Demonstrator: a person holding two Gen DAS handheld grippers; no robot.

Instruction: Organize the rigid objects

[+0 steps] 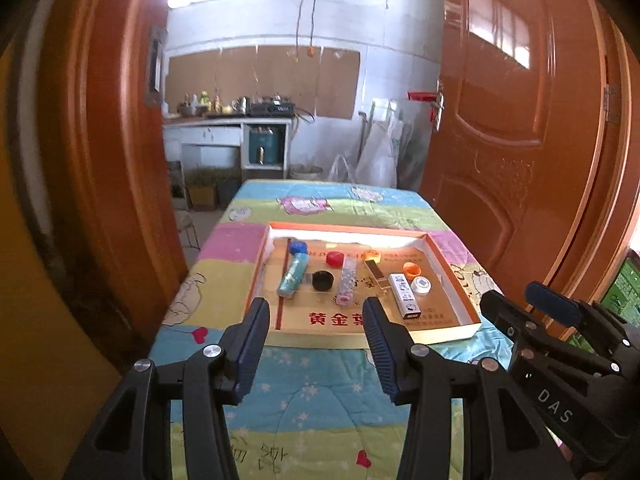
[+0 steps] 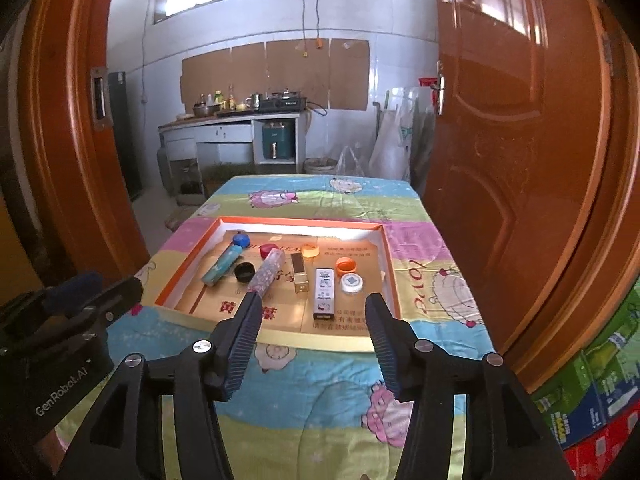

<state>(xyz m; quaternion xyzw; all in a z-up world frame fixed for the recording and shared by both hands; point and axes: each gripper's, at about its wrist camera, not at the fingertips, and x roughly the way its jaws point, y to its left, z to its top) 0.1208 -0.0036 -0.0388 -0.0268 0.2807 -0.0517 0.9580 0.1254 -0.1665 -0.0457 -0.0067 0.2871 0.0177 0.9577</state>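
Note:
A shallow orange-rimmed box lid (image 1: 454, 264) (image 2: 390, 268) lies on the quilt-covered table. In it lie a teal tube (image 1: 294, 274) (image 2: 223, 265), a glittery pink tube (image 1: 347, 280) (image 2: 267, 270), a gold case (image 1: 378, 274) (image 2: 300, 274), a white printed box (image 1: 406, 294) (image 2: 324, 292), and blue (image 1: 298, 247), red (image 1: 335, 258), black (image 1: 323, 280), orange (image 1: 413, 269) and white (image 1: 421, 285) caps. My left gripper (image 1: 316, 324) is open and empty, in front of the lid. My right gripper (image 2: 312, 320) is open and empty, in front of the lid.
The table wears a colourful cartoon quilt (image 1: 320, 384) (image 2: 312, 392). Orange wooden doors (image 1: 520, 120) (image 2: 520, 120) flank it closely on both sides. A kitchen counter (image 2: 232, 120) stands beyond. Stacked green and red cartons (image 2: 592, 400) sit at lower right.

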